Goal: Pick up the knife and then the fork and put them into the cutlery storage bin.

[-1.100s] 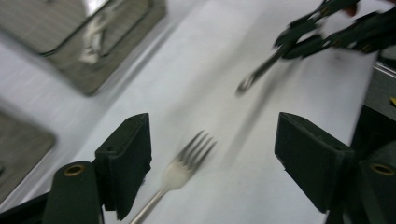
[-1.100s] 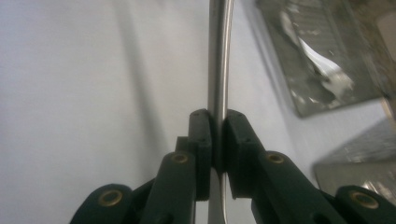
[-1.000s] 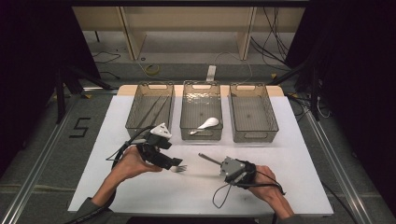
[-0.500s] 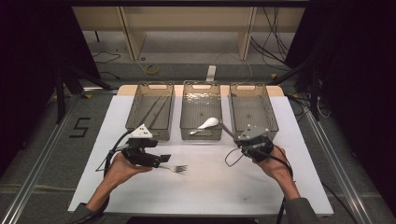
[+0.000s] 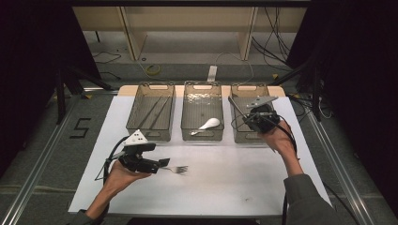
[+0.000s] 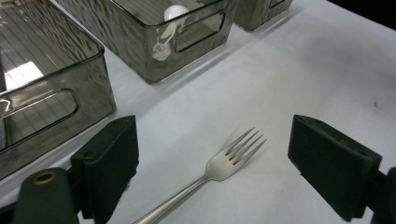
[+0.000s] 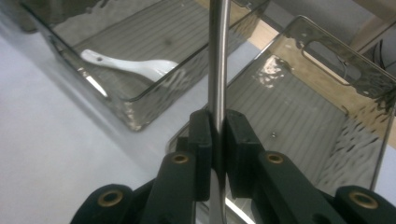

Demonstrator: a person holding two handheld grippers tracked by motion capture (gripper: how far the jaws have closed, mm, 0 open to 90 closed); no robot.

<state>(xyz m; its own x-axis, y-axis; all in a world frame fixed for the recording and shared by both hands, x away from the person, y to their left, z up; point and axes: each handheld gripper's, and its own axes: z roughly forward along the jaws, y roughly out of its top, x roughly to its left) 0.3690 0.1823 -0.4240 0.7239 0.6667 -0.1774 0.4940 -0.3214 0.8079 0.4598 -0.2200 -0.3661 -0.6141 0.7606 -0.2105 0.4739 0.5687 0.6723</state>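
Two hand-held grippers are working: the left hand-held gripper (image 6: 212, 172), jaws just opening wide, is straddling a fork (image 6: 219, 168) lying free on open worktop (image 5: 234, 187); the right hand-held gripper (image 7: 217, 140) is pinching a metal rod (image 7: 218, 60) over the right bin's (image 5: 239, 136) near edge.

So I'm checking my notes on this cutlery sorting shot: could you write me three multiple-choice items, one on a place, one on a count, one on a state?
1. Where does the fork lie?
A. in the middle bin
B. on the white table top, between the left gripper's open jaws
C. in the right gripper

2. How many clear bins stand in the row?
A. two
B. three
C. four

3. How is the right gripper?
A. shut on a metal utensil handle
B. open with nothing in it
C. shut on the white spoon

Key: 1 B, the left gripper view shows the fork flat on the table top with the left gripper astride it. 2 B, the high view shows the left bin, middle bin and right bin. 3 A, its pads clamp the metal utensil handle; the white spoon lies in the middle bin.
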